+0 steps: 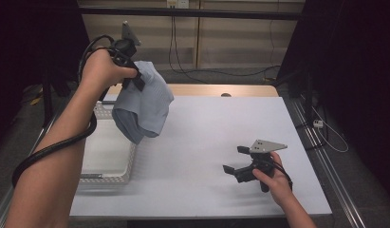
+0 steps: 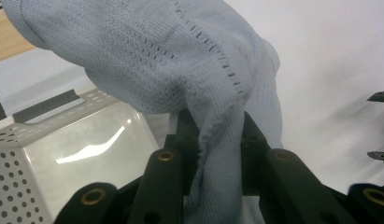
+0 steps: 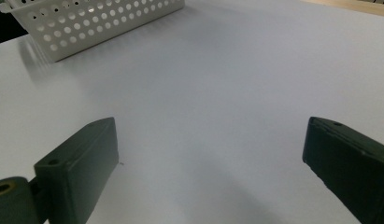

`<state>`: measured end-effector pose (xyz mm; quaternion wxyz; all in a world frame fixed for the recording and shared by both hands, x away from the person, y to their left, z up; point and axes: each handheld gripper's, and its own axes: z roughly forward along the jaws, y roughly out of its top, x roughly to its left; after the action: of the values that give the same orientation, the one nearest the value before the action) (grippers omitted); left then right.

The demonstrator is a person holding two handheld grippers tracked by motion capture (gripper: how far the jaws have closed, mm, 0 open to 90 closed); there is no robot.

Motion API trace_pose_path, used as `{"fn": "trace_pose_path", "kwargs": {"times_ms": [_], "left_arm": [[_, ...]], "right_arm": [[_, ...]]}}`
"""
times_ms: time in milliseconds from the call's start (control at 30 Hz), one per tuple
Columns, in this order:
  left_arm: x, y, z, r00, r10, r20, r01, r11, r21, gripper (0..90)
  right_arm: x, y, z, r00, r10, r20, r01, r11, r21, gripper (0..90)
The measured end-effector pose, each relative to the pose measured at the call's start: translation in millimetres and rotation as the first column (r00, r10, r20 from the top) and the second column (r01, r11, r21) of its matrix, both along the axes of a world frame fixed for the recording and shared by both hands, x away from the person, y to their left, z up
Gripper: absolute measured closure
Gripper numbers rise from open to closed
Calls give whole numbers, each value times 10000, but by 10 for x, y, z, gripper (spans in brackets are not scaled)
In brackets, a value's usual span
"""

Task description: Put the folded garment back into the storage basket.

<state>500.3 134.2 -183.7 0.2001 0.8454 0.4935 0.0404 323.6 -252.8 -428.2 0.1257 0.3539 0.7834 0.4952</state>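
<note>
Above, the left gripper [image 1: 135, 76] pinched a soft, pale-blue knit cloth [image 1: 144, 102] with ribbed and eyelet texture, hanging in folds over the white perforated basket [image 1: 117, 178]. Near the smooth white table [image 1: 207, 133], the right gripper [image 1: 234, 159] stood with jaws spread.

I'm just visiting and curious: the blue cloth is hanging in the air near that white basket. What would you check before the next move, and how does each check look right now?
1. Grip on the cloth: the left hand-held gripper is shut on the light blue knitted cloth. Ok.
2. Cloth off the table: it hangs free above the white table. Ok.
3. Cloth fully over the white basket: it hangs at the basket's far right corner, partly over the table. Not ok.
4. Basket has room: its floor looks bare. Ok.
5. Right hand-held gripper out of the way: open, low over the table, well apart from the cloth. Ok.
</note>
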Motion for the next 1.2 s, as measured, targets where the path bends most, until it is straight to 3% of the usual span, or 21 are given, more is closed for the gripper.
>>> {"fn": "trace_pose_path", "kwargs": {"times_ms": [400, 1200], "left_arm": [[38, 186, 45, 9991, 417, 92, -416, 9991, -47, 756], [109, 471, -57, 9956, 915, 202, -916, 9958, 5, 755]], "right_arm": [[1, 3, -2, 10000, 19, -13, -19, 10000, -25, 32], [2, 9, -6, 10000, 55, -27, -55, 10000, -14, 32]]}}
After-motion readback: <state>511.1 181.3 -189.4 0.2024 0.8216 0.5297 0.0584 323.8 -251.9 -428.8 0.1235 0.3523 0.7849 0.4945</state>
